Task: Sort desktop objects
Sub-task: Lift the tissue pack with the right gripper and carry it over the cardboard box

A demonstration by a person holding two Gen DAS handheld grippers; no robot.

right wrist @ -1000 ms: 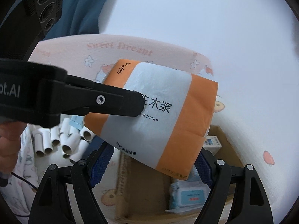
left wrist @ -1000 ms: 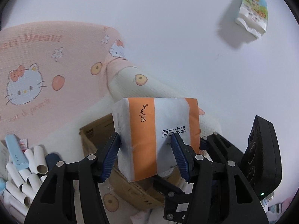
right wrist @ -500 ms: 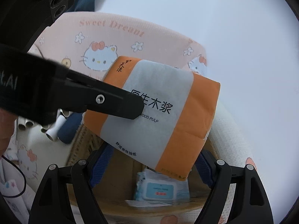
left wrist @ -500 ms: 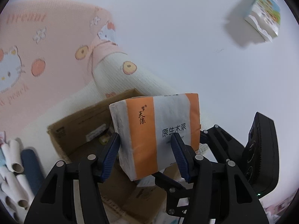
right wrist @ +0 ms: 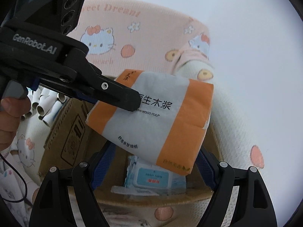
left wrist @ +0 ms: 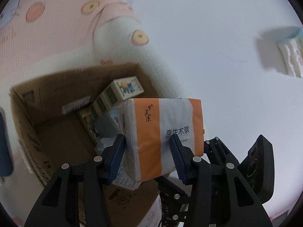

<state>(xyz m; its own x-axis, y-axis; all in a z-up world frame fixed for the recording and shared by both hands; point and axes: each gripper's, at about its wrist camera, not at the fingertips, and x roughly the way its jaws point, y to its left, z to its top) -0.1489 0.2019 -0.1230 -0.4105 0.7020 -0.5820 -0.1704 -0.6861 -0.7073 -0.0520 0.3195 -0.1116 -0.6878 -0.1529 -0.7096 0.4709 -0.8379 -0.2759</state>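
Observation:
An orange-and-white tissue pack hangs over an open cardboard box. My left gripper has its blue pads pressed on the pack's two faces, and its jaws are closing with the pack between them. In the right wrist view the same pack sits tilted between the fingers of my right gripper, which clasp its lower corners. The left gripper's finger lies across the pack's top face. Inside the box lie a blue wet-wipe pack and small printed tissue packs.
A pink cartoon-cat blanket lies behind the box. Several cardboard tubes are piled left of it. Another small tissue pack rests on the white surface at far right. A person's hand grips the left tool.
Both grippers have carried the tissue pack sideways and down until it hangs over the open box. The box interior now fills the lower views, and the tubes have slid out of the left view.

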